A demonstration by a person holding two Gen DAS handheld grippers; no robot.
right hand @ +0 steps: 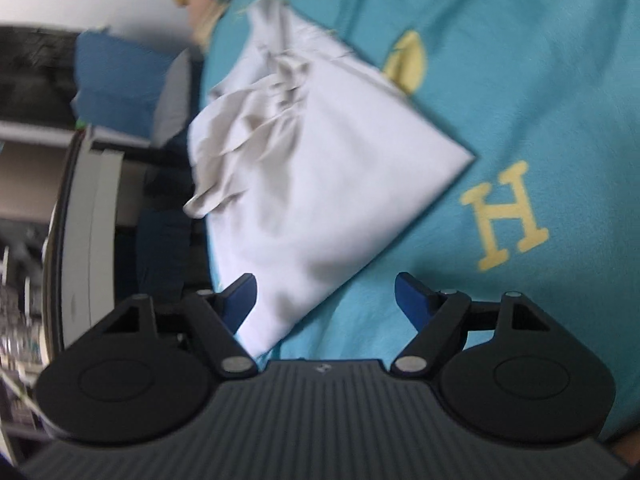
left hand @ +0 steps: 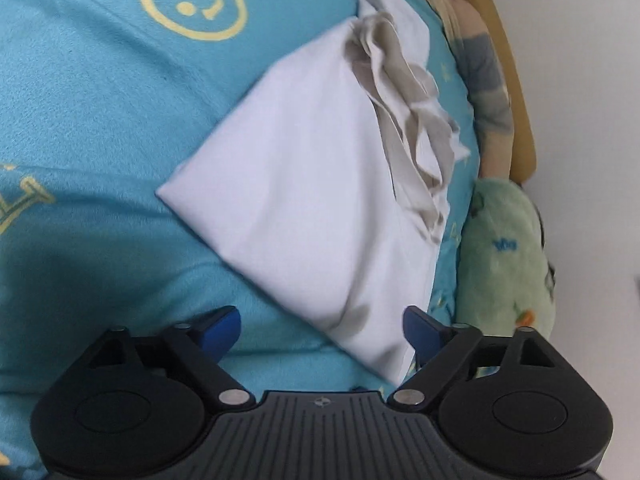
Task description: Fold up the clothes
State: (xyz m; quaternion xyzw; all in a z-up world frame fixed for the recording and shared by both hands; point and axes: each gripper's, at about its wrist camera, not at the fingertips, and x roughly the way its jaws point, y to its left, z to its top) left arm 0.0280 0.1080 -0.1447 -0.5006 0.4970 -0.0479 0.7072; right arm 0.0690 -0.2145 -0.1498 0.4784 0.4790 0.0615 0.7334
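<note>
The teal plush bedspread with yellow letters and a smiley print (left hand: 100,92) is covering the bed and carrying everything. The white cotton garment, folded into a flat roughly square packet (left hand: 296,200), is lying on it near the bed's edge, one corner pointing out toward the middle of the bed. Most of the packet is looking smooth and flat, so I'm judging the main folds as done.

What's left: a bunched, wrinkled strip of the same white fabric (left hand: 404,108) is sitting along the packet's far side, not tucked in. It's probably needing one more smoothing or tuck before this counts as finished. I can't tell whether it's a collar, a hem or a sleeve.

A green plush toy (left hand: 504,264) and a striped soft item are lying beyond the bed's edge, just beside the packet's side, not touching it as far as I can tell.

The left tool (left hand: 320,326) is hovering over the packet's near corner, blue pads spread wide, gripping nothing. The right tool (right hand: 324,298) is doing the same from the other side: wide apart, empty, with one pad over the cloth edge. The right view is blurred.
</note>
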